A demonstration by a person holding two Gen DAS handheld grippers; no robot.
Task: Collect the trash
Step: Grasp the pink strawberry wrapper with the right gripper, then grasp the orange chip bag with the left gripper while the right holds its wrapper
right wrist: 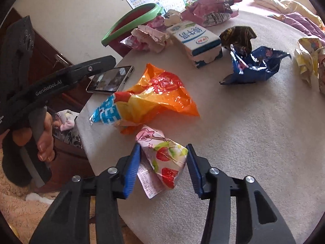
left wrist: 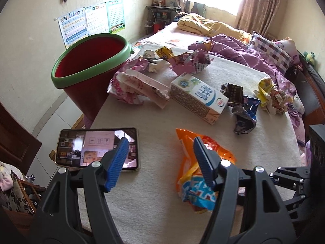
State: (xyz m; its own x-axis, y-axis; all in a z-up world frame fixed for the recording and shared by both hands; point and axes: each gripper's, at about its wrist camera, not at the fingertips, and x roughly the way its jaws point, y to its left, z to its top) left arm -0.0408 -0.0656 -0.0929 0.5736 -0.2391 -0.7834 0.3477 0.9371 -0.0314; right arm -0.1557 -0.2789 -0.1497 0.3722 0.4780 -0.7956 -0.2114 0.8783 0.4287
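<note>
Trash lies scattered on a beige bed blanket (left wrist: 154, 213). A red bin with a green rim (left wrist: 89, 65) stands at the bed's left edge; it also shows in the right wrist view (right wrist: 132, 23). My left gripper (left wrist: 160, 162) is open and empty, its right finger over an orange snack bag (left wrist: 203, 162), also in the right wrist view (right wrist: 154, 99). My right gripper (right wrist: 162, 166) stands open around a pink strawberry wrapper (right wrist: 164, 158), its pads close on both sides of it. A white milk carton (left wrist: 199, 97) lies mid-bed. A blue wrapper (right wrist: 256, 65) lies beyond.
A phone (left wrist: 95, 148) lies with its screen lit at the bed's left edge. Crumpled pink wrappers (left wrist: 138, 85) lie by the bin. A yellow wrapper ball (left wrist: 270, 95) lies right. Purple bedding (left wrist: 243, 50) and pillows sit behind. A wooden cabinet (right wrist: 61, 65) stands left of the bed.
</note>
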